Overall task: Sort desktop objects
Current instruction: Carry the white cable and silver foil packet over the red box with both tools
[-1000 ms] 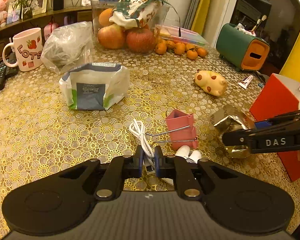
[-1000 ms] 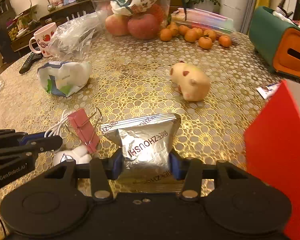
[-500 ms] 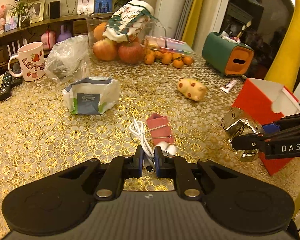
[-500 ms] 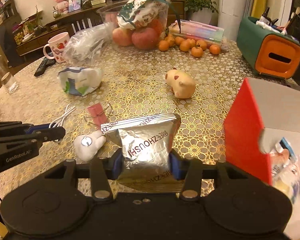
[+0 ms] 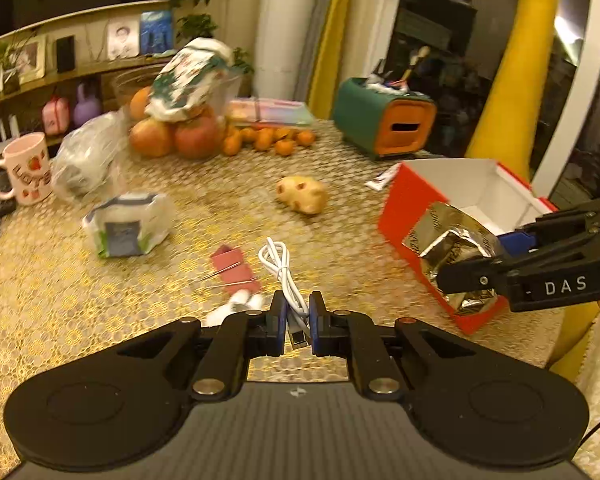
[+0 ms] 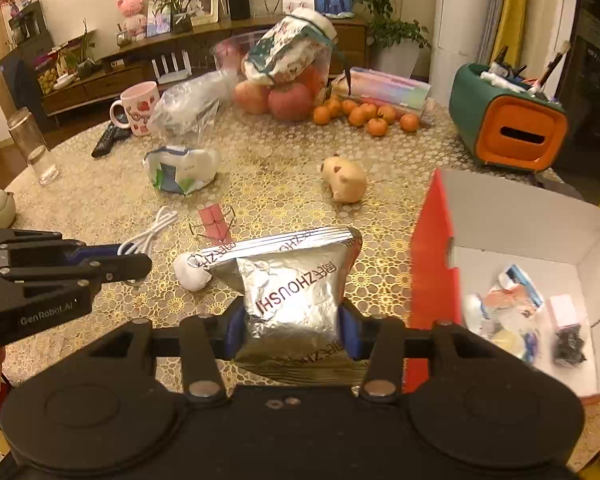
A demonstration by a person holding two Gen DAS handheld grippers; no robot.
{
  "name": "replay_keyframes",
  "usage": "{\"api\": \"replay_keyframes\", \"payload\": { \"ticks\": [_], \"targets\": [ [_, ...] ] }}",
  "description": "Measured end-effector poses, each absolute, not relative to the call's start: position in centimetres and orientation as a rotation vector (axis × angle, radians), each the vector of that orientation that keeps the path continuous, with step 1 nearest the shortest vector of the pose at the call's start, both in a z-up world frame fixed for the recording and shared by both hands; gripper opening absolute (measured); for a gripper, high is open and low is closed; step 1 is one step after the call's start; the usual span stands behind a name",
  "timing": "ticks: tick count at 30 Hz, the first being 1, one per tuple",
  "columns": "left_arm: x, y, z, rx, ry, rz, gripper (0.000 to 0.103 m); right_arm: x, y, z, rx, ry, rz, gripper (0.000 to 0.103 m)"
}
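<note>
My left gripper (image 5: 297, 320) is shut on a coiled white USB cable (image 5: 280, 268) and holds it above the table; the cable also shows in the right wrist view (image 6: 150, 232). My right gripper (image 6: 290, 320) is shut on a silver foil snack packet (image 6: 296, 280), held in the air just left of the open red box (image 6: 432, 264). In the left wrist view the packet (image 5: 452, 248) hangs in front of the box's red wall (image 5: 400, 208). The box holds several small items (image 6: 512, 312). A pink binder clip (image 6: 214, 220) and a white earbud case (image 6: 190, 272) lie on the table.
A pig figurine (image 6: 346, 178), a tissue pack (image 6: 182, 168), a pink mug (image 6: 138, 108), a clear plastic bag (image 6: 192, 104), a fruit bowl (image 6: 284, 80), tangerines (image 6: 364, 114), a green-orange holder (image 6: 508, 120), a remote (image 6: 108, 140) and a glass (image 6: 34, 148) stand around the gold-patterned table (image 6: 268, 176).
Both grippers rose and moved right toward the red box, each still holding its object. The cable is lifted off the table; the box interior has come into the right wrist view.
</note>
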State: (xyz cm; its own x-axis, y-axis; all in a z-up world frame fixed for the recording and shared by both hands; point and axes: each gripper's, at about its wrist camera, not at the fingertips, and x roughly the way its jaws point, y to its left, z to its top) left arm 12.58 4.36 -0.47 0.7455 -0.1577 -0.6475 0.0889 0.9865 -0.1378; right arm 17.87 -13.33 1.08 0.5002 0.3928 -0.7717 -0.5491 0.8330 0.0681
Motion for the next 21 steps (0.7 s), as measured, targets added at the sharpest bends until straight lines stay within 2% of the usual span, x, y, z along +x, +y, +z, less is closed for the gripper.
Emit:
{"api": "replay_keyframes", "payload": {
  "ticks": [21],
  "targets": [
    [14.2,-6.8,3.9,0.013,0.666,-0.338,0.010,17.8,-23.0,4.2,-0.124,0.819,0.455,0.046]
  ]
}}
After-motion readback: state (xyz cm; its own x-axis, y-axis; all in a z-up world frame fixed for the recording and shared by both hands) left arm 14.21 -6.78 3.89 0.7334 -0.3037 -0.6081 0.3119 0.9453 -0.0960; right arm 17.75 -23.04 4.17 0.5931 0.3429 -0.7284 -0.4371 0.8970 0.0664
